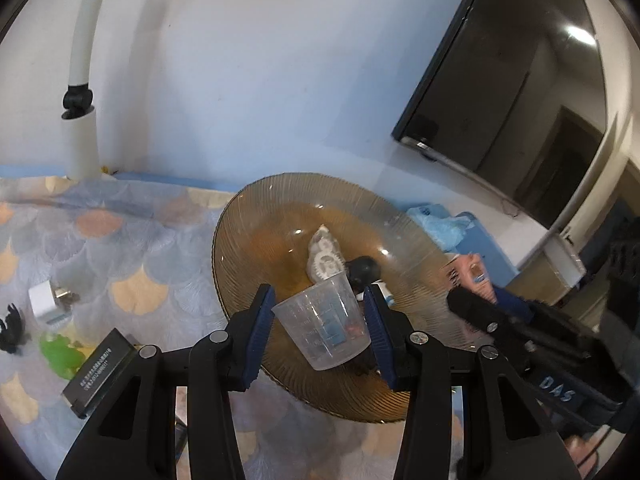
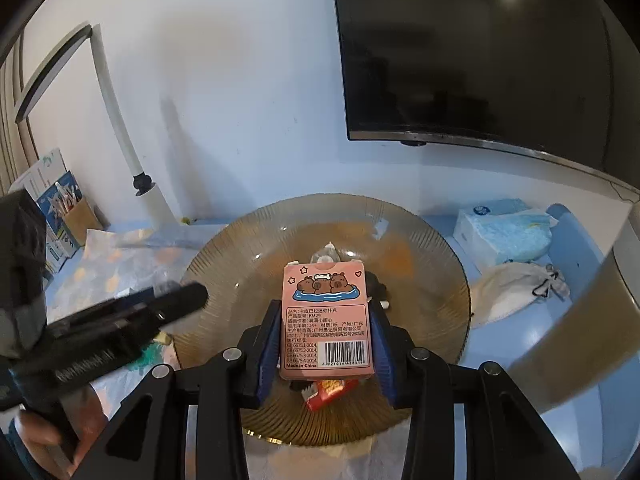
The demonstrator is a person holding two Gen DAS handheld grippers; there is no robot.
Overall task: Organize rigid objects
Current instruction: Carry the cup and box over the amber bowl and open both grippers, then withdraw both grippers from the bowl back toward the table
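Black finger arms with blue pads fill the foreground of both wrist views. Between the left gripper's fingers sits a clear plastic measuring cup, upright and slightly tilted, with both pads clamped on its sides. It hangs over the near part of a ribbed amber glass plate that rests on the scale-patterned tabletop. Beyond the fingertips, inside the plate, lie a pale shell-like piece and a dark rounded object, touching each other.

Left of these fingers, on the cloth, lie a black box with white print, a green toy and a white plug adapter.

The right gripper's fingers are clamped on a pink card box with cartoon capybaras, held over the same plate. Just below its near end, a red packet lies in the plate. Well right of the fingers sit a blue tissue pack and a white cloth bag.
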